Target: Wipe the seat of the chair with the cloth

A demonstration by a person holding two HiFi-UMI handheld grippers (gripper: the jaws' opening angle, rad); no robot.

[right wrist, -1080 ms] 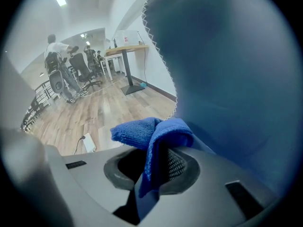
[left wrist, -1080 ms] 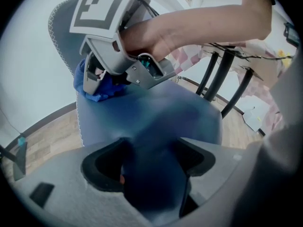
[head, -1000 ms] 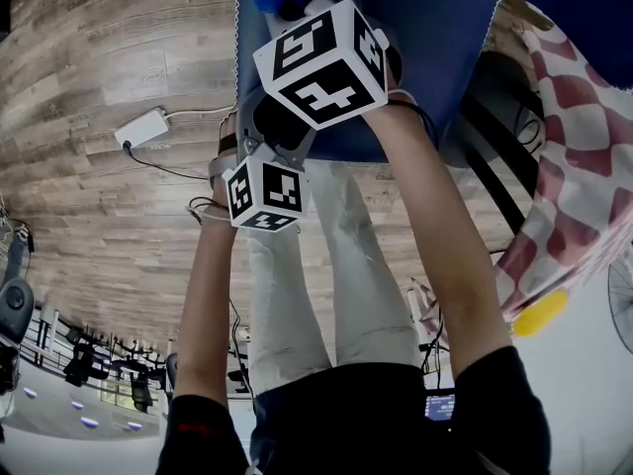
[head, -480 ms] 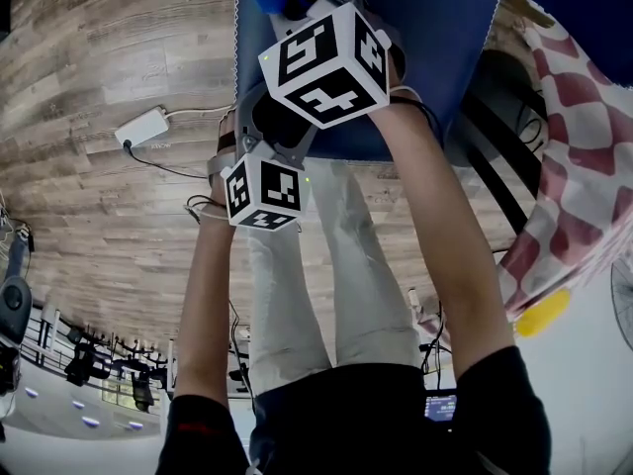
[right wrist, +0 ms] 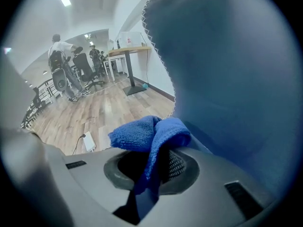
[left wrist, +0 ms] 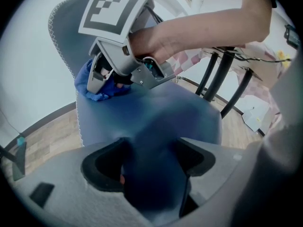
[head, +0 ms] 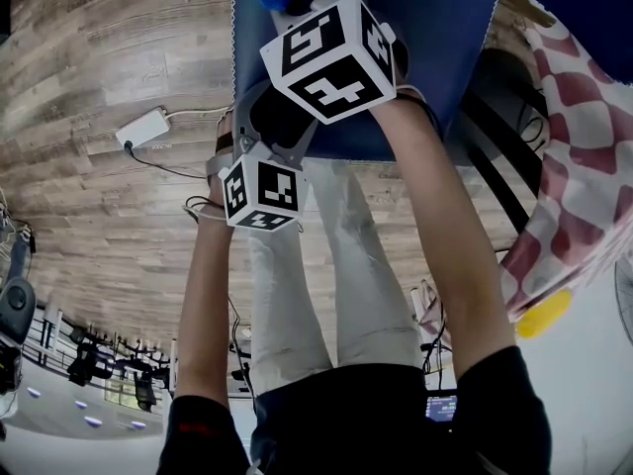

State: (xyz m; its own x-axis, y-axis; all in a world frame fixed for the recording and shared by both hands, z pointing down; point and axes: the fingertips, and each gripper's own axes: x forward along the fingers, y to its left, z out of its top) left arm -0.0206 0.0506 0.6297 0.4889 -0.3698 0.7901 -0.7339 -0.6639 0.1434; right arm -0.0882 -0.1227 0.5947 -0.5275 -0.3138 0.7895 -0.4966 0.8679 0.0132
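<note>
The chair seat is blue, with white stitching along its edge, and fills the top of the head view. The cloth is a bright blue terry rag, bunched and pinched in my right gripper, which is shut on it. In the left gripper view the right gripper presses the cloth onto the far part of the seat. My left gripper is shut on the seat's near edge, blue material filling the space between its jaws. In the head view both marker cubes hide the jaws.
A white power brick with its cable lies on the wooden floor to the left. A red-and-white checked fabric hangs at the right over black chair legs. Far off stand a desk and office chairs with people.
The right gripper with the cloth has edged slightly farther across the seat. The left gripper has hardly moved.
</note>
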